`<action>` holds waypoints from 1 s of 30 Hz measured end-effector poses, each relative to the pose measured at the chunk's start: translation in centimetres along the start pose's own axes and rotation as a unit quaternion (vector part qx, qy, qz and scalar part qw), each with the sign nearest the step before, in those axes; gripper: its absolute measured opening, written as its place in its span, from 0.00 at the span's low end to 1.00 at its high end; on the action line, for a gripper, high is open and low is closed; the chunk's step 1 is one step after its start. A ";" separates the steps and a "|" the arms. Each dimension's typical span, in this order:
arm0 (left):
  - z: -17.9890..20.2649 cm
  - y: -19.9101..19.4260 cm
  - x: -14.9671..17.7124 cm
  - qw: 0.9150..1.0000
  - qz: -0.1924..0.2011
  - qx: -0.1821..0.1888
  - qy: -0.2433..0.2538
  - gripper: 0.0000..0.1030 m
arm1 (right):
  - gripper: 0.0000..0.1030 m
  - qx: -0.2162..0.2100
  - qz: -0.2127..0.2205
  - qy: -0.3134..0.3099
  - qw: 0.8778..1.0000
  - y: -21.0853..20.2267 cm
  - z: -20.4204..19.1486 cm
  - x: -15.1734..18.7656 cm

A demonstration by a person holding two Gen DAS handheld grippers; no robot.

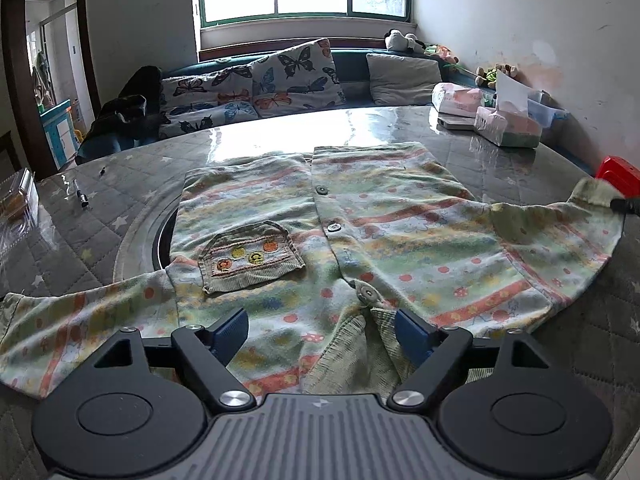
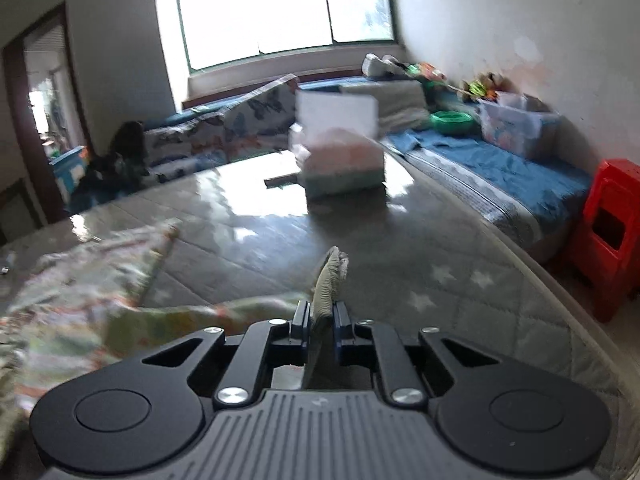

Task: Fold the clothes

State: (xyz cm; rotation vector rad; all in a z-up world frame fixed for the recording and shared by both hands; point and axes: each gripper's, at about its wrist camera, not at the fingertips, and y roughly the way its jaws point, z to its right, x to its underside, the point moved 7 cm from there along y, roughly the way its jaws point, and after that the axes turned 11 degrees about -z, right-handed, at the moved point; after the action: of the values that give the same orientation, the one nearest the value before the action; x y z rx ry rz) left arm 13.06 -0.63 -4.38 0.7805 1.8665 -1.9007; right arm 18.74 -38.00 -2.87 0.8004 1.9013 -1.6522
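1 table (image 1: 500,168), round and covered in grey quilted cloth under a glossy sheet, fills both views. On it lies 1 shirt (image 1: 320,240), spread flat with its front up, collar end nearest the left wrist camera and hem toward the window. The shirt has 2 sleeves: 1 runs off the shirt's body toward the left edge of that view, the other stretches out to the right. 3 buttons (image 1: 333,227) show down the placket, and 1 pocket (image 1: 250,256) with small embroidered figures sits left of them.

Beyond the shirt, at the table's far right, are 2 tissue packs (image 1: 508,126); in the right wrist view 1 of them shows, blurred. Off the table edge to the shirt's right stands 1 red stool (image 2: 610,236). On the table left of the shirt lies 1 small pen-like object (image 1: 79,194).

The left gripper (image 1: 322,334) hovers low over the collar area, its 2 blue-padded fingers spread wide apart with nothing between them. The right gripper (image 2: 321,314) is level with the table and pinched tight on the ribbed green cuff (image 2: 330,280) of the right sleeve, which stands up between its pads. In the left wrist view that cuff is lifted just off the table at the shirt's far right, with a dark fingertip at it.
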 end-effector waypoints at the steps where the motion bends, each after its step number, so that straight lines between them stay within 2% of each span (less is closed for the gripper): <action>1: -0.1 -0.1 0.0 1.000 0.001 0.000 0.000 0.81 | 0.10 -0.009 0.006 -0.007 1.000 -0.5 -0.8 -0.5; 8: -0.8 -1.0 0.4 1.000 0.014 0.002 -0.010 0.83 | 0.09 -0.072 0.036 -0.071 0.994 -3.4 -8.0 -3.6; 16: -2.8 -2.4 1.1 0.999 0.033 0.005 -0.036 0.85 | 0.09 -0.139 0.047 -0.160 0.976 -5.0 -18.7 -5.3; 24: -5.1 -3.1 2.2 0.997 0.045 0.010 -0.068 0.85 | 0.09 -0.183 0.024 -0.235 0.954 -4.3 -28.0 -3.7; 30: -6.8 -3.2 2.8 0.995 0.046 0.007 -0.088 0.86 | 0.09 -0.207 -0.008 -0.267 0.941 -2.7 -32.9 -1.3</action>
State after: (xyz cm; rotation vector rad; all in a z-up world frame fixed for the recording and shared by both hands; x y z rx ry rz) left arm 9.83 6.62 -3.35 0.6680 1.6847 -1.8637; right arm 18.15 -5.81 4.66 0.1417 1.7546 -1.2384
